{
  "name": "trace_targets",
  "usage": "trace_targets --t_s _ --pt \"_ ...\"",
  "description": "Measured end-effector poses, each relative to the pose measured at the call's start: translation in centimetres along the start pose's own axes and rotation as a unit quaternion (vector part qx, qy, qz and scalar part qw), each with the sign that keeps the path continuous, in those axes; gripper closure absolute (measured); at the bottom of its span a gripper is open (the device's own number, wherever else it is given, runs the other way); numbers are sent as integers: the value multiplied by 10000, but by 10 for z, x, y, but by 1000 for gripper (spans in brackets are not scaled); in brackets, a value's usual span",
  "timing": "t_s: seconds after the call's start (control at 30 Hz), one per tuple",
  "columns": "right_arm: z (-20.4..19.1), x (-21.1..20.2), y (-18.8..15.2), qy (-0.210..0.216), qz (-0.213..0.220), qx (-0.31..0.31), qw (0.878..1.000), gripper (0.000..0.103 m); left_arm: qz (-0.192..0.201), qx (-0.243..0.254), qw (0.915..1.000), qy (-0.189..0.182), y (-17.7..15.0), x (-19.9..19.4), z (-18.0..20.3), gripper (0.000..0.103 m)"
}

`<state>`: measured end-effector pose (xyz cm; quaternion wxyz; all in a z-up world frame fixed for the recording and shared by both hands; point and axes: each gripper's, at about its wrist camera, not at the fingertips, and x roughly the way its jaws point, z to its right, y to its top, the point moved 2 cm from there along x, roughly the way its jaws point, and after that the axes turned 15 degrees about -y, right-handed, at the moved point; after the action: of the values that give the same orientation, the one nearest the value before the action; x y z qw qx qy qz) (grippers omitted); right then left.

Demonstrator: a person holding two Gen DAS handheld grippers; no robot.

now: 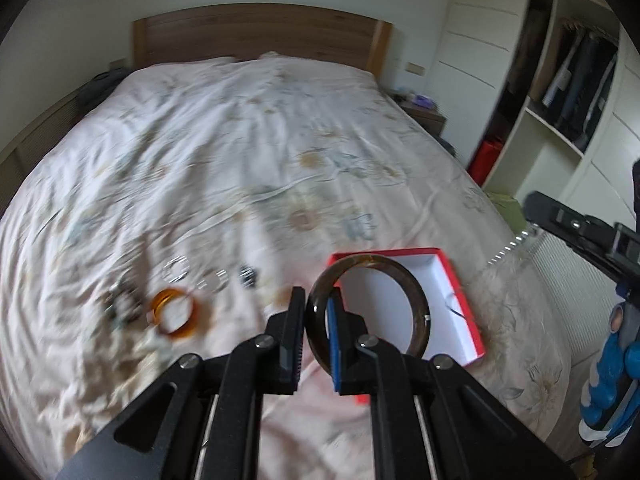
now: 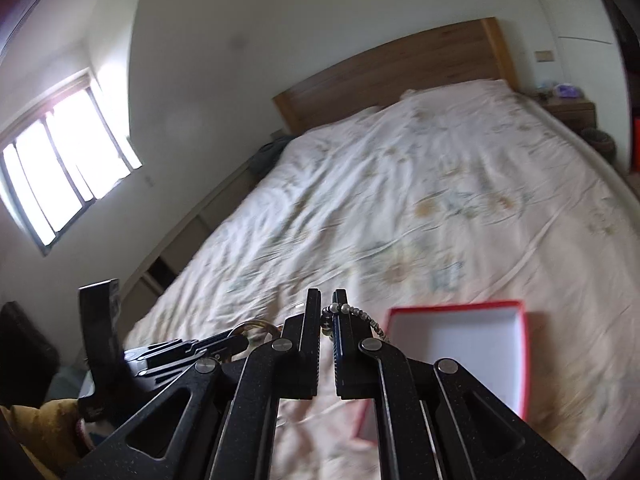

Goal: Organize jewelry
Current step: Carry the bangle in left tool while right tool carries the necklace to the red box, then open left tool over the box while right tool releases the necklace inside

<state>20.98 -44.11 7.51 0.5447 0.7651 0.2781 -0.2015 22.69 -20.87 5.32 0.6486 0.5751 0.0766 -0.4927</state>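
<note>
Bedroom with a wide bed (image 1: 240, 140) under a pale floral quilt, wooden headboard (image 1: 260, 32) at 12 o'clock, open wardrobe (image 1: 568, 92) at 2 o'clock.

Judged early in the task: red box (image 1: 460, 276) with white lining lay open on the quilt and looked empty apart from a thin dark strand, hard to identify. Left to sort, blurred, at 9 o'clock of the left tool (image 1: 316, 334): an orange bangle (image 1: 176, 316), clear bead bracelets (image 1: 176, 270) and a dark beaded piece (image 1: 247, 276).

Left tool nearly closed, clamping the rim of a dark brown bangle (image 1: 368, 308), held upright above the box's near-left corner.

Right tool (image 2: 328, 342) closed to a narrow gap, gripping a beaded bracelet (image 2: 352, 314) that trailed off toward 3 o'clock; box just beyond at 2 o'clock, not touching.
</note>
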Motion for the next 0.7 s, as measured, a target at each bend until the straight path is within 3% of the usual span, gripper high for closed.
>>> trace_targets --t_s 0.2,0.37,0.53,0.7 --pt "53 59 5 -429 -177 238 9986 97 -407 222 9989 -31 19 95 24 93" --pt "87 109 -15 -751 -566 337 9950 97 -782 164 9968 85 11 164 21 93" --pt "111 143 -51 -1053 -1023 319 9886 97 -1180 41 9927 258 -13 208 10 93" --pt "126 150 -76 -1350 -1318 326 9815 93 -1349 69 9903 321 -26 224 8 93"
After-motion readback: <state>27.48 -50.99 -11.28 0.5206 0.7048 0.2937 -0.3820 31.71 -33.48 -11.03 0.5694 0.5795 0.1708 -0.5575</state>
